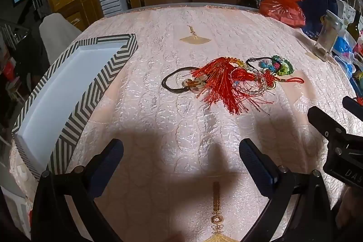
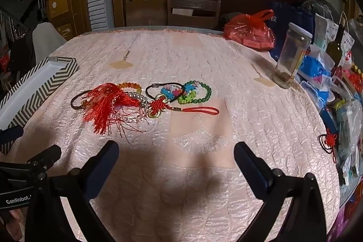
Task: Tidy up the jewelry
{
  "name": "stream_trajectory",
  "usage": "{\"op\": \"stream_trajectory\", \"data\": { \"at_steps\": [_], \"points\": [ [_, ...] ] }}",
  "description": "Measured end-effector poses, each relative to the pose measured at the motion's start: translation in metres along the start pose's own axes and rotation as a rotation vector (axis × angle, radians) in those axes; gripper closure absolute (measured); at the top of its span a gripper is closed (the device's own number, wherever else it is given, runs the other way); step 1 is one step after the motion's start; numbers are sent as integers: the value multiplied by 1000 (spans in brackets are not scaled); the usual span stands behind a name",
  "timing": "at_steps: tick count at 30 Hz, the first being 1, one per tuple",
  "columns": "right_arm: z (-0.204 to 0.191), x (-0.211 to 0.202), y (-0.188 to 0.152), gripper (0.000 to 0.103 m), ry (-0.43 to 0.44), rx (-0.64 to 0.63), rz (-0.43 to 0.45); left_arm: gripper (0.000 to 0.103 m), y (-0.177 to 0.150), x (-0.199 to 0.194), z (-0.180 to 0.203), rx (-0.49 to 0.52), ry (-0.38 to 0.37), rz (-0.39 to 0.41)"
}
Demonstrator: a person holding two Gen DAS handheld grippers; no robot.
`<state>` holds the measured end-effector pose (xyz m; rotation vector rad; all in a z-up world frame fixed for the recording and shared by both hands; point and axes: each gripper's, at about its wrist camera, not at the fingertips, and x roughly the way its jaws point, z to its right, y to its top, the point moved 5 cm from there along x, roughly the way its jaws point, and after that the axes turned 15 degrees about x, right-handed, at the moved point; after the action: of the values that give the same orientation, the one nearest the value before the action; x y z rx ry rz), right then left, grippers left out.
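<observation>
Left gripper (image 1: 181, 149) hovers above the near part of the table, jaws spread wide, nothing between them. Right gripper (image 2: 176, 151) the same: fingers well apart, empty, above the pink tablecloth (image 2: 204, 65). Each gripper shows at the edge of the other's view, side by side.

Jewelry pile sits mid-table, ahead of both grippers, apart from them. Red tassel (image 1: 223, 87) lies on top of the heap, its threads fanned toward the near side, covering part of the clear bead bracelet (image 2: 133, 118). Black cord loop (image 1: 172, 82) with a round pendant (image 1: 189, 84) sticks out at the pile's left. Red knot charm (image 2: 158, 106) with a red cord loop (image 2: 205, 110) trails right. Amber beads (image 2: 132, 86) at the far side of the tassel. Green bead bracelet (image 2: 207, 91) and a multicolour bracelet (image 2: 171, 92) at the far right of the pile, touching or overlapping; pieces are tangled, exact layering hard to tell.

Striped box (image 1: 68, 92) with a white inside stands at the left of the table, well apart from the pile, holding nothing visible.

Right side is cluttered: glass jar (image 2: 292, 58) upright, red plastic bag (image 2: 251, 33) at the far right, dark bottle (image 2: 338, 42), blue packets (image 2: 316, 69). A second small red knot charm (image 2: 329, 140) lies near the right edge. Wooden chair (image 2: 192, 13) behind the far edge. Open cloth between grippers and pile, only shadows on it.
</observation>
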<state>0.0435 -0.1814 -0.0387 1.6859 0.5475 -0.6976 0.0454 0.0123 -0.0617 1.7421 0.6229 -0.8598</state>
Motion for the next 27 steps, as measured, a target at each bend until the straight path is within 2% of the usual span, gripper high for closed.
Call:
{"op": "stream_trajectory", "data": {
  "at_steps": [27],
  "points": [
    [-3,-2,-1,0,3,-4,2,5,-8,-1,3,4,7,-3]
  ]
}}
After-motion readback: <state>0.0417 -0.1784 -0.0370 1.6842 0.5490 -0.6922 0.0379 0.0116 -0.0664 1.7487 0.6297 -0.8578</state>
